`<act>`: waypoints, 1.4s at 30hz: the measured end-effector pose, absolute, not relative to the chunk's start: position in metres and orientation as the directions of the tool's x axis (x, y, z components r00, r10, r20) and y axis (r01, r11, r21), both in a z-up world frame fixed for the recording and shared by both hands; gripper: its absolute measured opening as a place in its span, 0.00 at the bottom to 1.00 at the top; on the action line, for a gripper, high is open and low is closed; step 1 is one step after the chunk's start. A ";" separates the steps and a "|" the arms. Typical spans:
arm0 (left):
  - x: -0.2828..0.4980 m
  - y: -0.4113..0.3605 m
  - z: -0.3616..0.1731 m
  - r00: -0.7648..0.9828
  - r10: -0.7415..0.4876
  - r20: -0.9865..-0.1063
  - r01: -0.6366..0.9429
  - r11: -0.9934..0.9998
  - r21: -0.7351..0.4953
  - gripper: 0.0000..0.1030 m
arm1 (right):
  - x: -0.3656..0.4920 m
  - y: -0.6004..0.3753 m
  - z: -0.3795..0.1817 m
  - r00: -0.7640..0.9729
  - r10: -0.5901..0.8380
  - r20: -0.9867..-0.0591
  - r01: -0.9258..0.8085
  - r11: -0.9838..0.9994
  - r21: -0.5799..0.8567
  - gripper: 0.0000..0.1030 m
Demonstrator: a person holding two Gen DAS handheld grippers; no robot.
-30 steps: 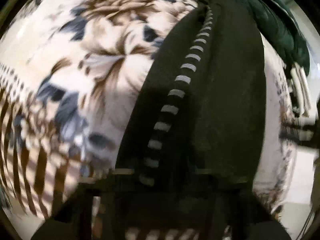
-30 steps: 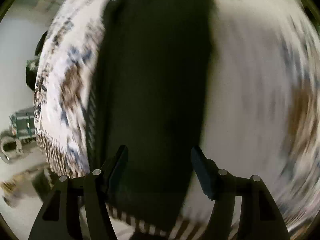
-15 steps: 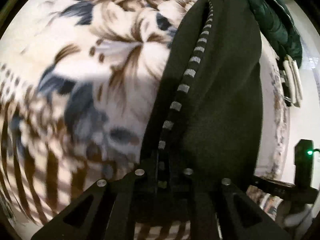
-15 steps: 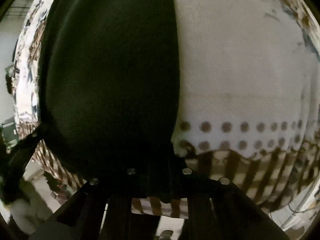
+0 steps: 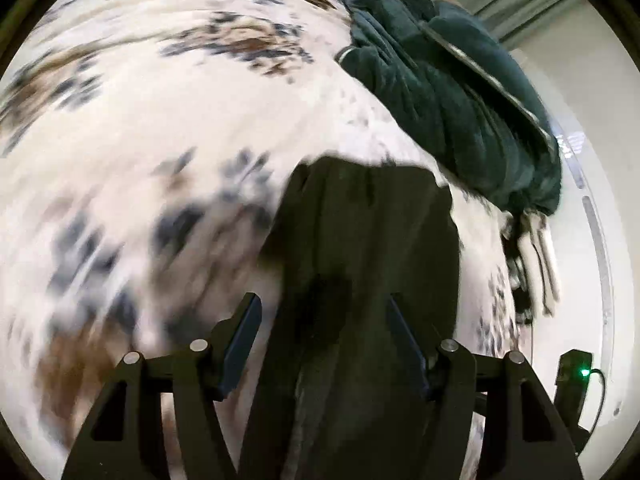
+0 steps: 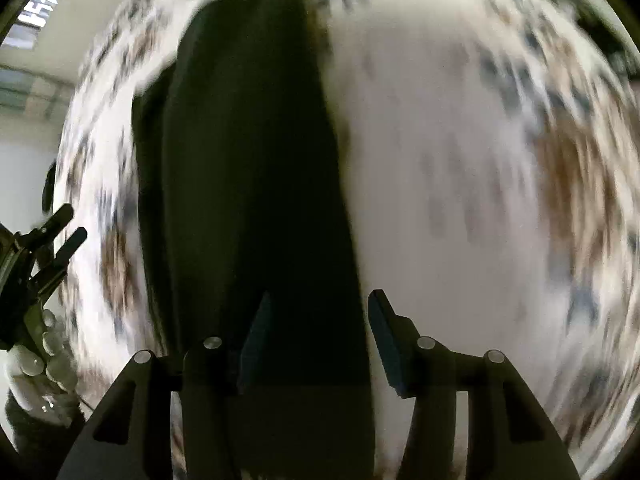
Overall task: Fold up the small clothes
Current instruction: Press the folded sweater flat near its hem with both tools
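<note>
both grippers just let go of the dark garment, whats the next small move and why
Probably lift both grippers clear and check the fold. The left gripper and right gripper have just been opening, fingers spread either side of the dark garment, which lies as a narrow strip on the floral blanket. Blur hides whether the edges line up.

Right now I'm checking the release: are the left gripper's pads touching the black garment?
Apart. The left wrist view shows the left gripper open, pads clear of the black garment.

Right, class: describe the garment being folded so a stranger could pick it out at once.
Start at the flowered blanket. On it lies a long black garment, between the left gripper's open fingers. Unlike the rumpled dark green heap beyond, it lies flat.
</note>
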State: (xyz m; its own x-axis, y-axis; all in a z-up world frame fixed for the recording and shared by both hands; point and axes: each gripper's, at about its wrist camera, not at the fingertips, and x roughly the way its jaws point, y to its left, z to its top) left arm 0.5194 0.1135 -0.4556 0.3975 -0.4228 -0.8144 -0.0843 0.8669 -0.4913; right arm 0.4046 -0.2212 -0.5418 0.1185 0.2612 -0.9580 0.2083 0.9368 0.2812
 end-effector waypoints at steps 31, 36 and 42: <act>0.536 0.118 -0.476 0.253 -0.483 -0.838 -0.044 0.860 -0.508 0.59 | 0.592 -0.237 -0.559 0.195 0.322 -0.926 0.195 0.913 0.358 0.52; 0.511 0.127 -0.511 0.208 -0.303 -0.930 -0.042 0.947 -0.318 0.35 | 0.525 -0.229 -0.574 0.133 0.298 -0.945 0.212 0.923 0.320 0.52; 0.449 0.152 -0.478 0.216 -0.358 -0.908 -0.121 0.913 -0.389 0.44 | 0.451 -0.230 -0.578 0.096 0.235 -0.967 0.245 0.936 0.252 0.52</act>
